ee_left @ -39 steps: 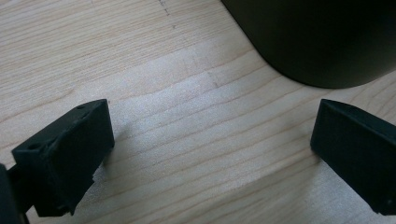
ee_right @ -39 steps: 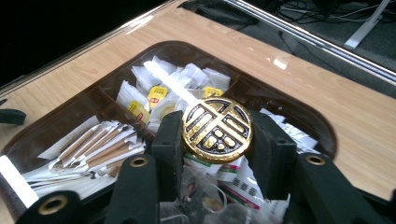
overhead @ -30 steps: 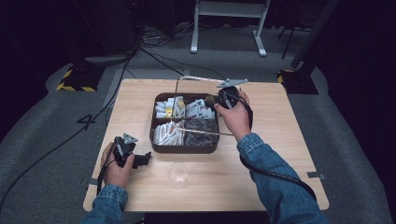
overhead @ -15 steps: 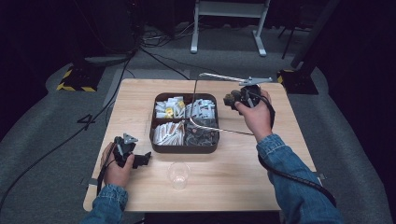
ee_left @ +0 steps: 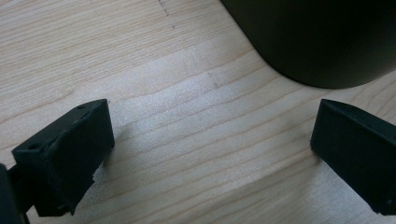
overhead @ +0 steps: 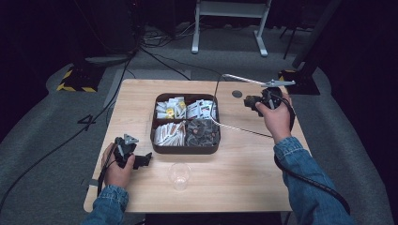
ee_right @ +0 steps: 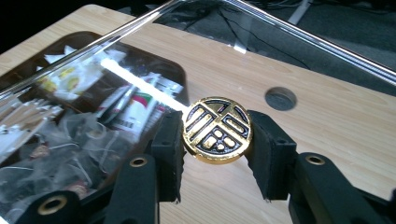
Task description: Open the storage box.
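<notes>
A dark brown tray (overhead: pixel 185 151) with compartments of sachets and tea bags sits mid-table. My right gripper (overhead: pixel 256 101) is off its right side, raised, shut on the round gold-and-black knob (ee_right: pixel 217 129) of a clear lid (overhead: pixel 244 126). The lid hangs tilted, partly over the tray's right edge (ee_right: pixel 176 70). My left gripper (overhead: pixel 143 159) rests on the table just left of the tray's near left corner (ee_left: pixel 317 42). Its jaws stand wide apart over bare wood, and the left gripper (ee_left: pixel 210 154) holds nothing.
A clear plastic cup (overhead: pixel 179 176) stands near the front edge, below the tray. A round cable hole (overhead: pixel 237 93) is in the tabletop at the back right. Cables run across the floor behind the table.
My right gripper has carried the lid by its knob up and to the right, from over the tray to beside it. The left hand has not moved.
</notes>
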